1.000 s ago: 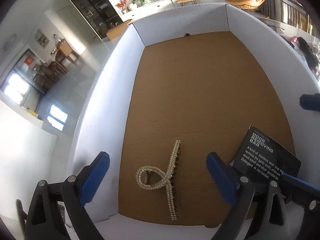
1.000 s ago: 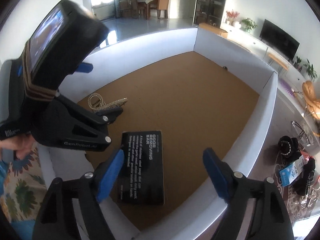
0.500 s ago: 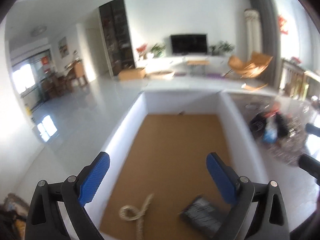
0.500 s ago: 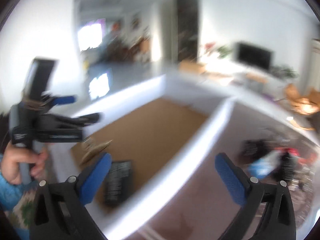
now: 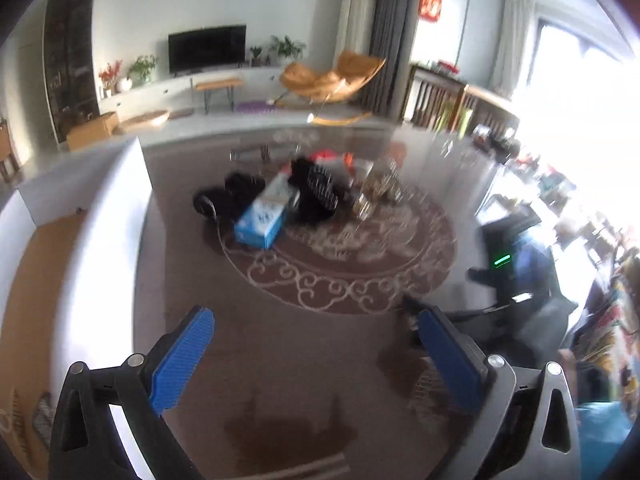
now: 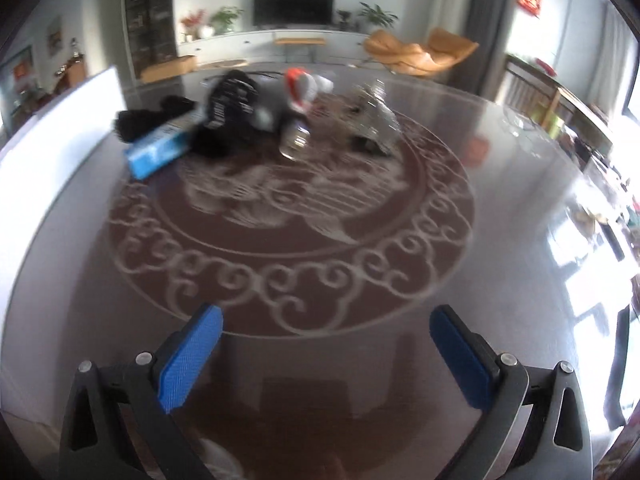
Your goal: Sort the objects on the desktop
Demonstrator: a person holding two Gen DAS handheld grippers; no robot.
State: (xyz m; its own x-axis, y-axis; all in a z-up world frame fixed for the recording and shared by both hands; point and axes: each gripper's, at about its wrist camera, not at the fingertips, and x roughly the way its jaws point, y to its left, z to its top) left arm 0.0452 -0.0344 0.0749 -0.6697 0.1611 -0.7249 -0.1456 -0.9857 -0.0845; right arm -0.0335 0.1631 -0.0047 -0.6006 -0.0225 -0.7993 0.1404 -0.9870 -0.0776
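left gripper (image 5: 316, 354): 1, jaws opening, nothing between
right gripper (image 6: 326, 354): 1, spread wide, empty
blue rectangular carton (image 6: 162, 148): 1, in clutter pile on round scroll-patterned brown table (image 6: 304, 280)
white-walled cardboard box (image 5: 100, 216): 1, left of carton

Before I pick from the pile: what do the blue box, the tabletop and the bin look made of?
Blue box: printed cardboard by its flat faces and sharp edges, probably. Tabletop: glossy and glass-like, mirroring windows, with a scroll pattern showing through. Bin: white, matte board walls and a brown cardboard-looking floor; blur leaves the finish uncertain.
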